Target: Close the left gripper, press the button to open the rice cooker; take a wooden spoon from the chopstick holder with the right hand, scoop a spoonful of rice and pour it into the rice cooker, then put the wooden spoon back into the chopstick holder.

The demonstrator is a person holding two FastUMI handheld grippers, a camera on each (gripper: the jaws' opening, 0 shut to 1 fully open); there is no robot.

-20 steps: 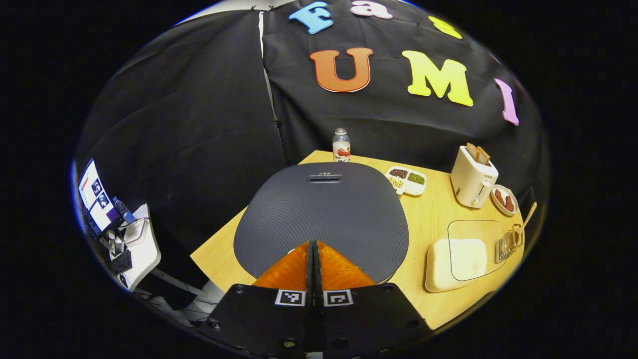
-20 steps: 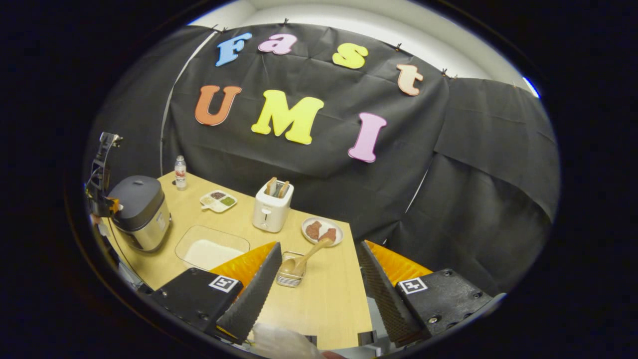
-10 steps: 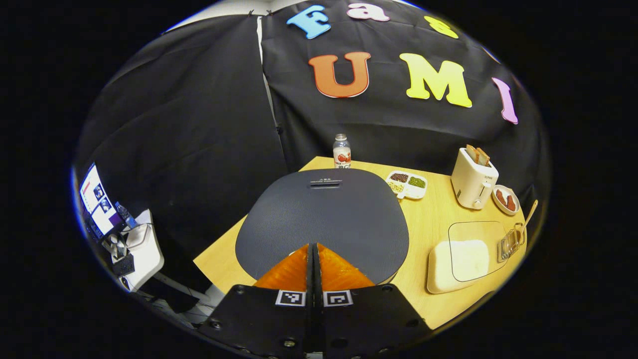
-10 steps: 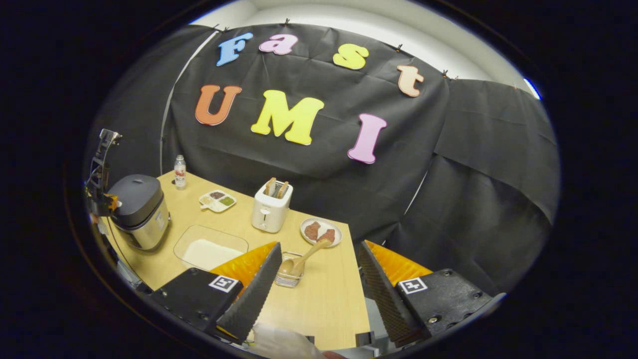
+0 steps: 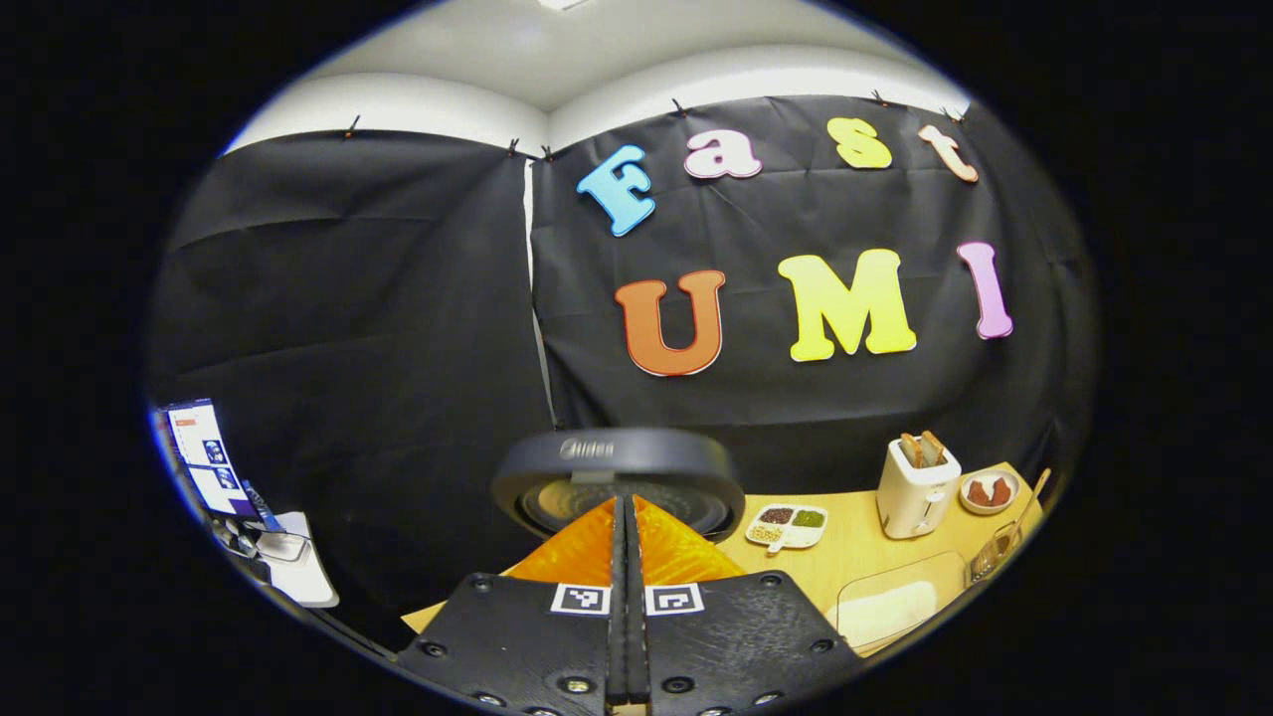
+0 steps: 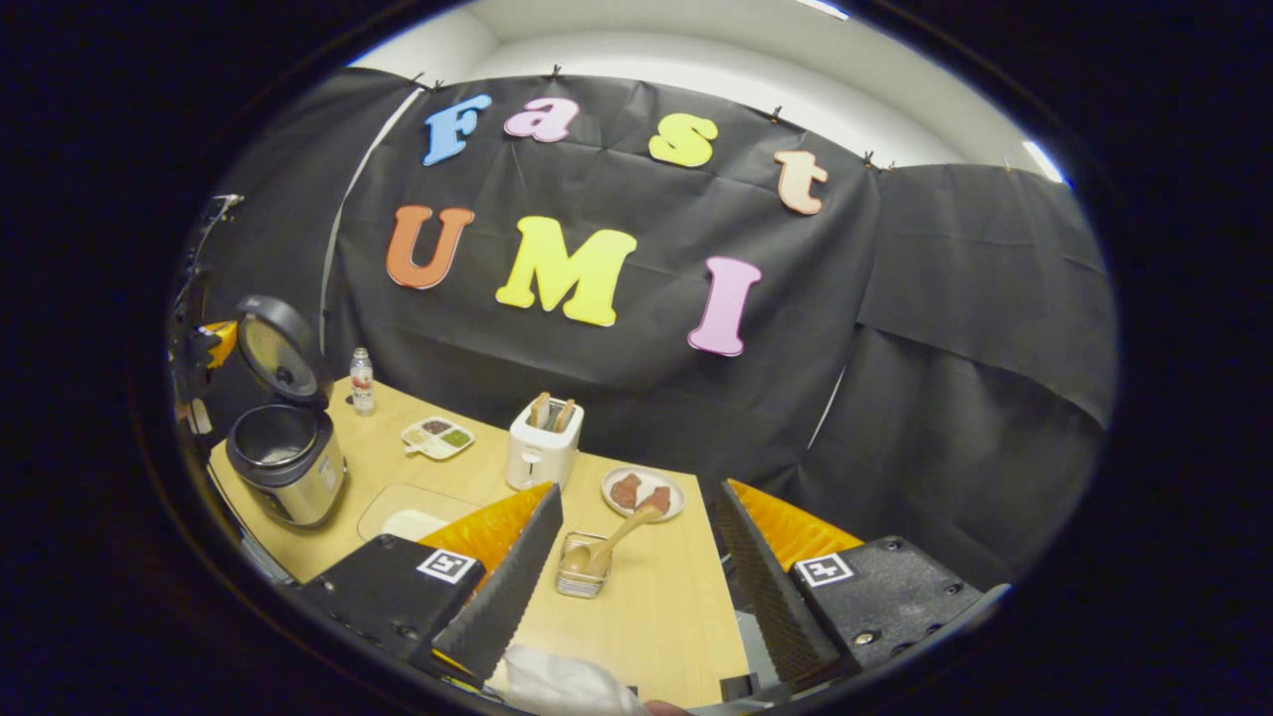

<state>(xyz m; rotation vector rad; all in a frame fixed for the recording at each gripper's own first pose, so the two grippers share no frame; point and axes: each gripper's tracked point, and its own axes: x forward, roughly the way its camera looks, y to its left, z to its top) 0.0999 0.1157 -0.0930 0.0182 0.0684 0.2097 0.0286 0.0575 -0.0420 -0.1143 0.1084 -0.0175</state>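
so the rice cooker [image 6: 286,457] is sitting open at the near left corner of the light wood table [image 6: 656,607], round dark lid [image 6: 281,348] tipped up on its hinge, shiny metal pot inside, brushed steel body. In the left gripper view the lid [image 5: 617,477] stands right past the fingertips and has pale lettering on its edge, I'm not reading it off. The left gripper [image 5: 624,517] is closed, fingers pressed flat together with nothing between them; square black-and-white marker tags sit on its body

Using the cooker as the landmark: small clear bottle [image 6: 362,381] with a red label just behind it, a white three-part dish [image 6: 438,437] of dark, green and pale grains to its right, then a boxy white toaster [image 6: 542,449] with two slices poking out. A clear rectangular tray of white rice [image 6: 413,519] lies right beside the cooker

The wooden spoon [image 6: 609,539] leans, bowl down, in the little see-through chopstick holder [image 6: 582,569], well to the cooker's right, next to a round plate [image 6: 642,491] with reddish-brown pieces. The right gripper [image 6: 636,587] is wide open, ridged fingers spread, holder between them but farther off
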